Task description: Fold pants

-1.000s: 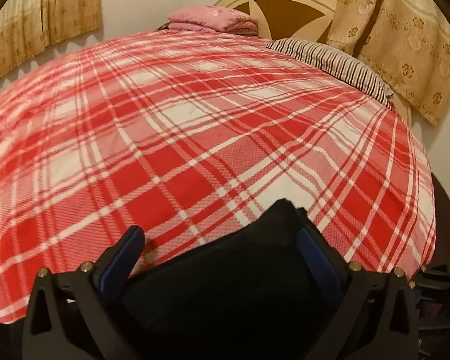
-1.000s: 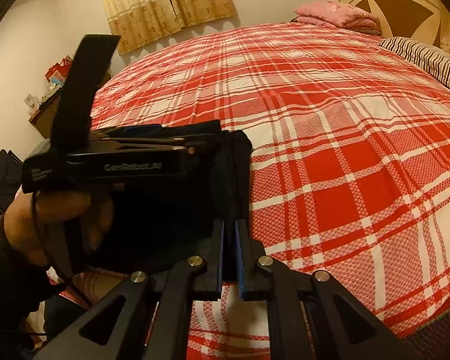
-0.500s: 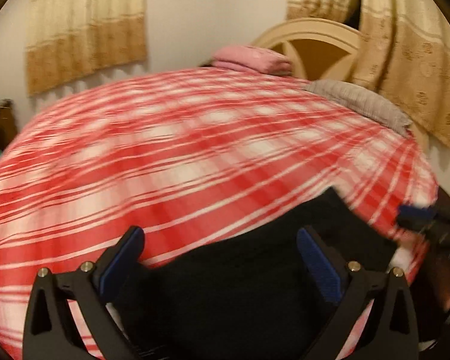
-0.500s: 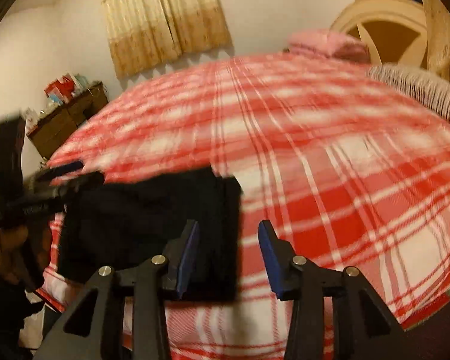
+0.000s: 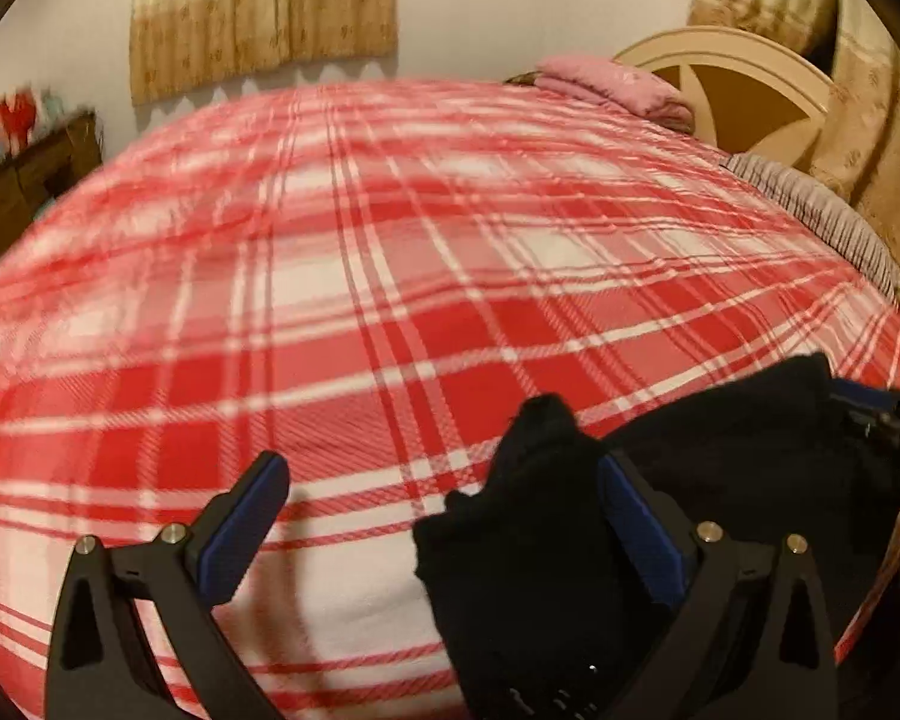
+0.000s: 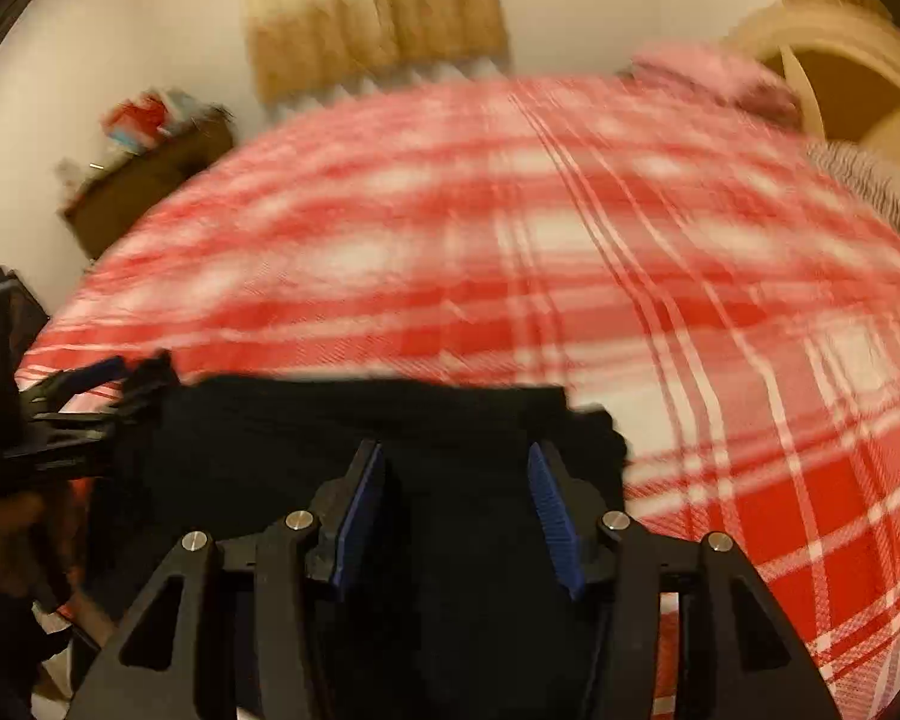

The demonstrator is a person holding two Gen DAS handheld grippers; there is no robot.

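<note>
black pants on plaid bed, right claw opening

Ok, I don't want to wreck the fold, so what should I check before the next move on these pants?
1. Right gripper free of cloth: ok; jaws opening, pads apart, pants lying between them, not pinched.
2. Left gripper free: ok; jaws wide, though a bunched edge of the pants sits against its right finger.
3. Pants resting on the plaid bedspread: ok, near its front edge.
4. Fold flat and even: not ok; the end near the left gripper is humped.
5. Edges aligned: cannot tell; dark cloth and blur.
</note>
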